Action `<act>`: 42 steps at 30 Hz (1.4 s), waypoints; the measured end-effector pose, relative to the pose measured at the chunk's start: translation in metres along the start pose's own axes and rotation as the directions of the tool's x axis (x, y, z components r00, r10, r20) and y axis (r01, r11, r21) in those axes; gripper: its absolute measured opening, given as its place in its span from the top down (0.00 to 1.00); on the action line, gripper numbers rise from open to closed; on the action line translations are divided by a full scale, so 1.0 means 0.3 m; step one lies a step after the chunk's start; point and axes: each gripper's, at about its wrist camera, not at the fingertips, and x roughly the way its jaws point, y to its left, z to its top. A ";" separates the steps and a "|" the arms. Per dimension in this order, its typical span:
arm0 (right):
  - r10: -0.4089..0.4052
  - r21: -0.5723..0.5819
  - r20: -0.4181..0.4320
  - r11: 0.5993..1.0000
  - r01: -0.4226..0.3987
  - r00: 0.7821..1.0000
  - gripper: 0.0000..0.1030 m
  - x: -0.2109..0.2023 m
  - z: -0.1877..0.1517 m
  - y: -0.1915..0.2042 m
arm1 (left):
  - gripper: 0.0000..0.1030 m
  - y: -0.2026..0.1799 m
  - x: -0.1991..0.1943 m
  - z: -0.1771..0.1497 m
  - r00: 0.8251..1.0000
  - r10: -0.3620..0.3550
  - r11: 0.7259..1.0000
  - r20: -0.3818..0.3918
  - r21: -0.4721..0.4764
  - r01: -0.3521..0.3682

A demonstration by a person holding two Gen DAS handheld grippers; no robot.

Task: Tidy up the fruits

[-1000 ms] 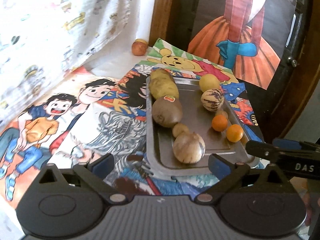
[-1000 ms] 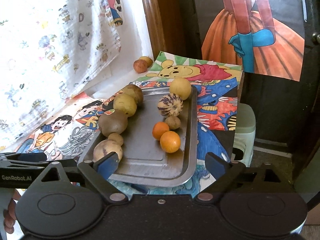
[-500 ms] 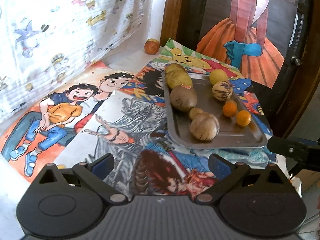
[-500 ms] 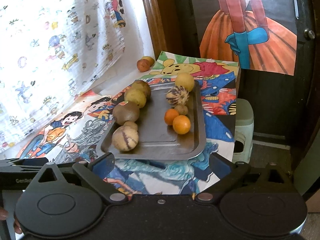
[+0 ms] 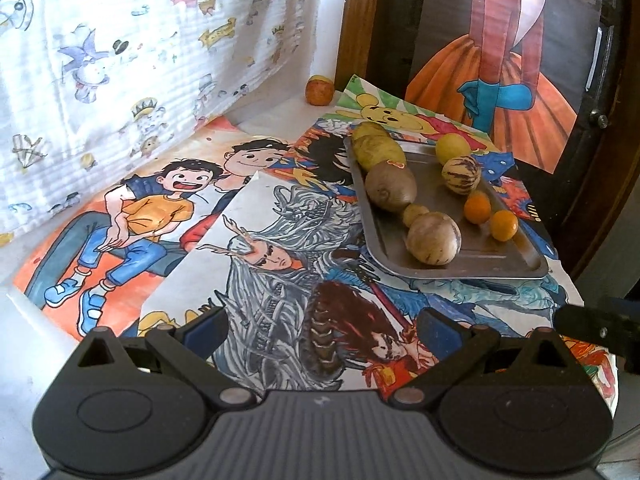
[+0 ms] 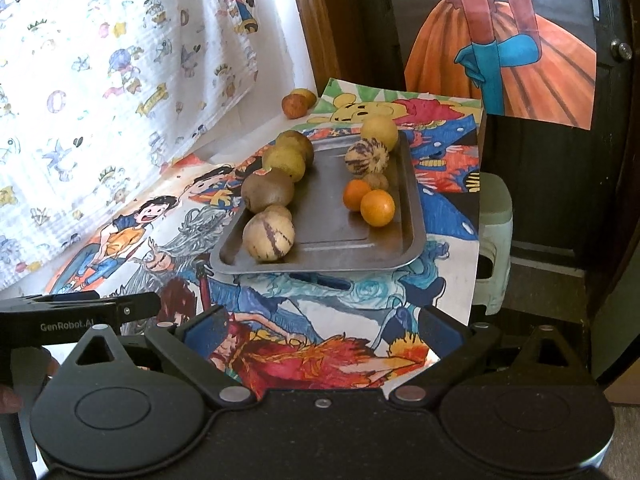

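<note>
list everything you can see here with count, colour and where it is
metal tray: one, grey, on the drawings
fruits on tray: nine; five brownish or striped along its left side, two yellowish or striped, a small brown one and two orange on its right
fruits off tray: two, reddish and yellow, far corner
drawings: several, multicoloured, covering the table
curtain: one, white printed, left
stool: one, pale green, right
left gripper: black, open
right gripper: black, open

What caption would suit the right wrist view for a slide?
Open right gripper faces a metal tray of mixed fruit, two oranges among them, on cartoon posters.
</note>
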 end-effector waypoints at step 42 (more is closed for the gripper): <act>-0.016 0.003 -0.010 1.000 0.016 1.000 0.02 0.013 0.002 0.018 | 0.01 0.028 0.001 -0.006 1.000 -0.002 1.000 -0.010 -0.006 0.002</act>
